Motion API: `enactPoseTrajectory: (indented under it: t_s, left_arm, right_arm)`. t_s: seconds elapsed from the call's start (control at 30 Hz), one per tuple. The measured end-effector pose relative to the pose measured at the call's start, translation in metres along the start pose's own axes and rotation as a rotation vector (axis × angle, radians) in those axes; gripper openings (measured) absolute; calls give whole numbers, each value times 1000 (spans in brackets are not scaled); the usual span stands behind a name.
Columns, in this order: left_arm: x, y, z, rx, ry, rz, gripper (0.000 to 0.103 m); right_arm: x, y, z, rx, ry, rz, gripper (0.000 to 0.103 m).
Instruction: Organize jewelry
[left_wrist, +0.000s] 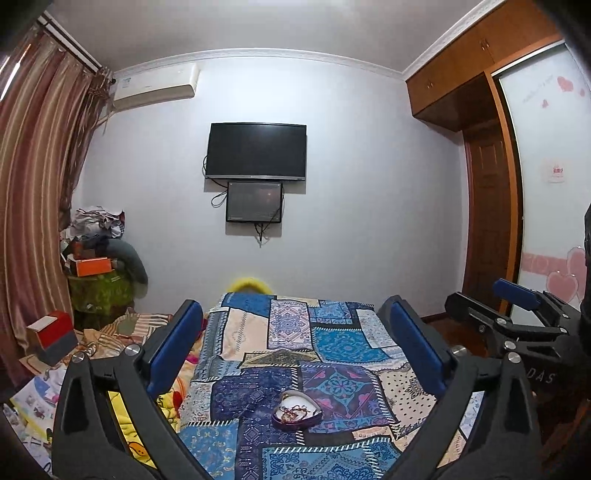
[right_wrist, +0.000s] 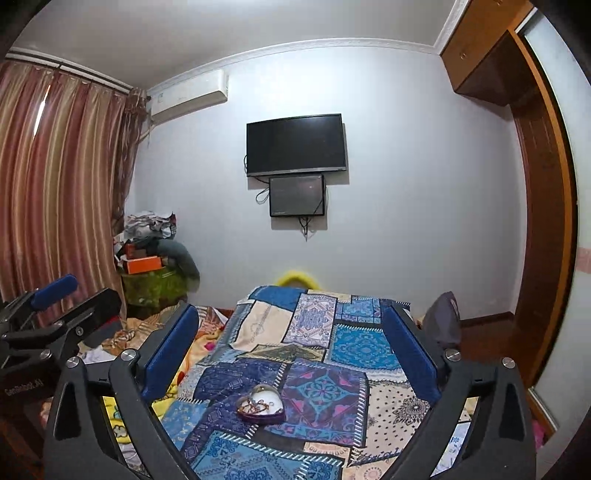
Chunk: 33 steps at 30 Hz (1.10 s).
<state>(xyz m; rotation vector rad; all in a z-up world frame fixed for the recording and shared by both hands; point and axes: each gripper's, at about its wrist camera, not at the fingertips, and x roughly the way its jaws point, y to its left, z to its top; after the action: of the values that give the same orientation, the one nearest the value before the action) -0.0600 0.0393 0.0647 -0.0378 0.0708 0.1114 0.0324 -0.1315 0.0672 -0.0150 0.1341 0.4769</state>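
Ahead, in the left wrist view, the left gripper (left_wrist: 291, 354) hovers over a bed with its blue-padded jaws spread wide and empty; between them, on the blue patchwork bedspread (left_wrist: 332, 343), lies a heart-shaped jewelry box (left_wrist: 296, 410) with a purple rim and white lining, holding a tangle of reddish chain; the right gripper (left_wrist: 517, 295) shows at the right edge, its side printed with letters of which only "DAS" can be read; a dark television (left_wrist: 256, 151) hangs on the far wall above a smaller screen (left_wrist: 255, 202); striped curtains (left_wrist: 33, 184) hang on the left.

Next, in the right wrist view, the right gripper (right_wrist: 291, 354) also has its jaws wide apart, pinching nothing; the heart-shaped jewelry box (right_wrist: 261, 404) sits between them, nearer the left pad; the left gripper (right_wrist: 55, 291) enters at the left, its body marked "GenRobot.AI"; an orange box (right_wrist: 144, 264) tops a cluttered pile in the corner; nothing blocks the box.
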Motion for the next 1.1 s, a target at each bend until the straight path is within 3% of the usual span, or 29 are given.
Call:
enactPoseTrajectory:
  t_s: [1.1]
  left_arm:
    - [12,4,-12,7,31,28,102]
  right_arm:
    - [-14,-9,-6,18,23,-5,99]
